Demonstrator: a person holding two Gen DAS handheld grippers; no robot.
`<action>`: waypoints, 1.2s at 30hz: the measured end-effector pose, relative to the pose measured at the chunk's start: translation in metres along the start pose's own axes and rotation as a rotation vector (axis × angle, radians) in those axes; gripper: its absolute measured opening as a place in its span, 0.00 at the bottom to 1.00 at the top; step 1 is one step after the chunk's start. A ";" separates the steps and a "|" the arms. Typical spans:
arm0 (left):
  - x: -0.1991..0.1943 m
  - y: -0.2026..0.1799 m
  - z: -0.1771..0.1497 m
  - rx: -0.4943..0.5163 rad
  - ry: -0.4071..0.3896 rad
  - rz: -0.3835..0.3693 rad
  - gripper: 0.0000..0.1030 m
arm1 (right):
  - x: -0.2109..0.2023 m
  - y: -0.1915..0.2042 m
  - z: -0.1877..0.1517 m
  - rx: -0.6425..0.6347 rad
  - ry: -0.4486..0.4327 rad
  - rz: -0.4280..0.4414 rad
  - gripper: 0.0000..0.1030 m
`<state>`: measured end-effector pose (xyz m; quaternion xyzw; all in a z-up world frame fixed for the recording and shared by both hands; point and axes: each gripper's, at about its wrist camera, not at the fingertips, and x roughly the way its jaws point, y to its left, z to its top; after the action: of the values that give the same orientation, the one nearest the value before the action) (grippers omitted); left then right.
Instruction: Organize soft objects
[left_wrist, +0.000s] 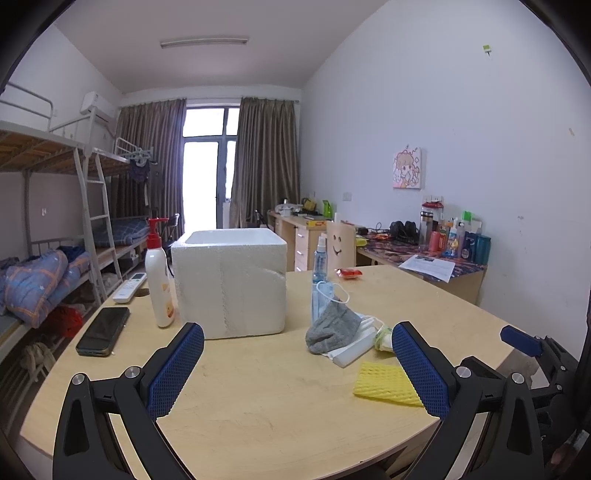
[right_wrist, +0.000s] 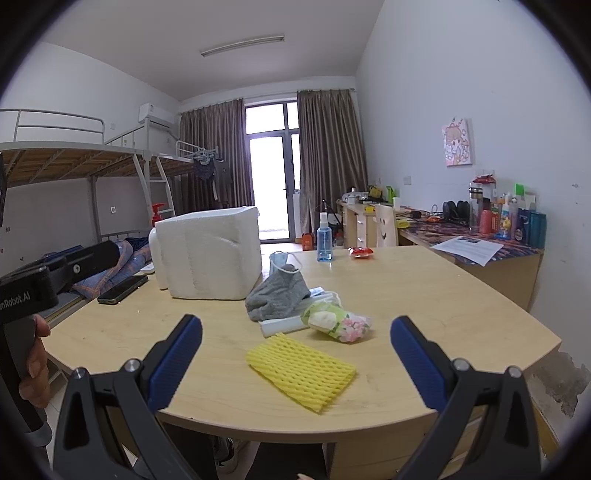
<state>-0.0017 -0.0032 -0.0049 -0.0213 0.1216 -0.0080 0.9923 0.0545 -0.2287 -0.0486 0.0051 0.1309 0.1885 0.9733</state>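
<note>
Floral pouch (right_wrist: 338, 320) plain from right wrist, half-hidden from left (left_wrist: 382, 338)

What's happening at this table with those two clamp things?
A person holds a two-finger gripper in each hand above a wooden table. Both the left gripper and the right gripper are open and hold nothing. Soft things lie loose ahead of them: a yellow foam net, a grey sock and a floral pouch. A white foam box stands behind them, open on top.
</note>
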 end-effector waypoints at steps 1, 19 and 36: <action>0.000 0.000 0.000 -0.003 0.000 0.001 0.99 | 0.000 0.000 0.000 0.000 0.000 -0.001 1.00; 0.006 0.002 0.001 -0.006 0.017 0.007 0.99 | 0.001 -0.002 0.002 0.002 0.004 0.002 1.00; 0.014 0.003 0.000 -0.016 0.054 0.004 0.99 | 0.001 -0.003 0.001 -0.005 0.000 0.008 1.00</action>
<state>0.0113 -0.0010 -0.0087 -0.0290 0.1483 -0.0056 0.9885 0.0571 -0.2307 -0.0477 0.0035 0.1303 0.1927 0.9726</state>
